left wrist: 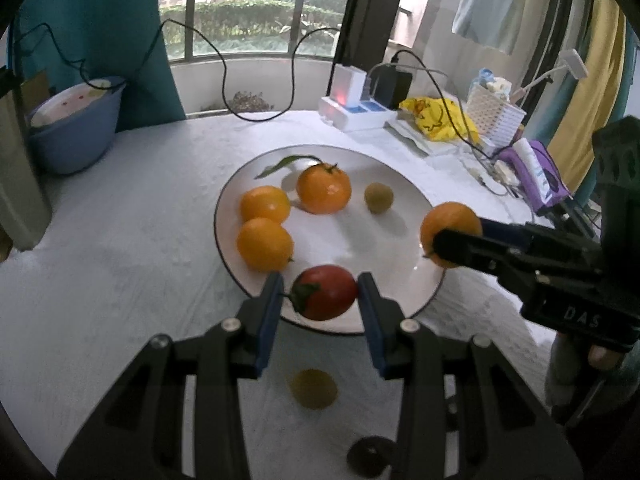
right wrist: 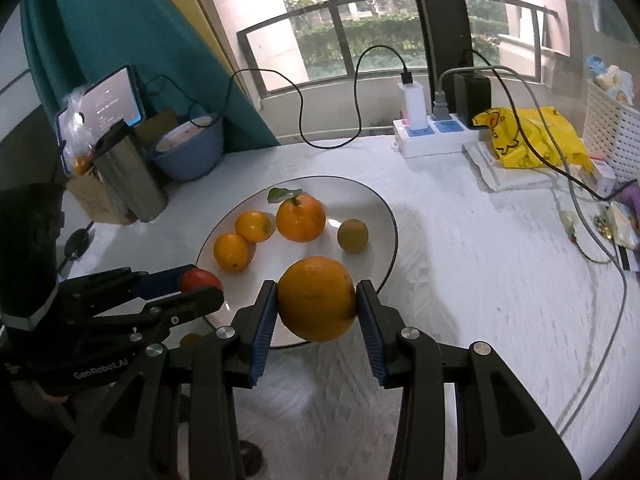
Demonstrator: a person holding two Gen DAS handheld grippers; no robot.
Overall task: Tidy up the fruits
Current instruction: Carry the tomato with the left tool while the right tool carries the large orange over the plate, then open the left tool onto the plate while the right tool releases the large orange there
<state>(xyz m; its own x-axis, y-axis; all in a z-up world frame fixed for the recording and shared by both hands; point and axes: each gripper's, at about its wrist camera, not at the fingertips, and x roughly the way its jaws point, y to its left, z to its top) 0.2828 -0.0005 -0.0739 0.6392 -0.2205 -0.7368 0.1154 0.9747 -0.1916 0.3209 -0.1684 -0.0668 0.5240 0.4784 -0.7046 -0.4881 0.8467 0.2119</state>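
Note:
A white plate point(left wrist: 400, 184) with a dark rim lies on the white tablecloth and holds two small oranges point(left wrist: 265, 204), a leafy mandarin point(left wrist: 324, 188) and a small green-yellow fruit point(left wrist: 378, 197). My left gripper point(left wrist: 319, 294) is shut on a red tomato point(left wrist: 326, 292) over the plate's near rim. My right gripper point(right wrist: 317, 300) is shut on a large orange point(right wrist: 317, 298) above the plate's point(right wrist: 380, 216) near right edge; the orange also shows in the left wrist view point(left wrist: 450, 224). A small yellow fruit point(left wrist: 314, 389) lies on the cloth below my left gripper.
A blue basin point(left wrist: 76, 128) stands at the back left next to a steel flask point(right wrist: 130, 172) and a phone point(right wrist: 108, 100). A power strip with chargers point(right wrist: 432, 134), a yellow bag point(right wrist: 532, 140), a white basket point(right wrist: 612, 136) and cables lie at the back right.

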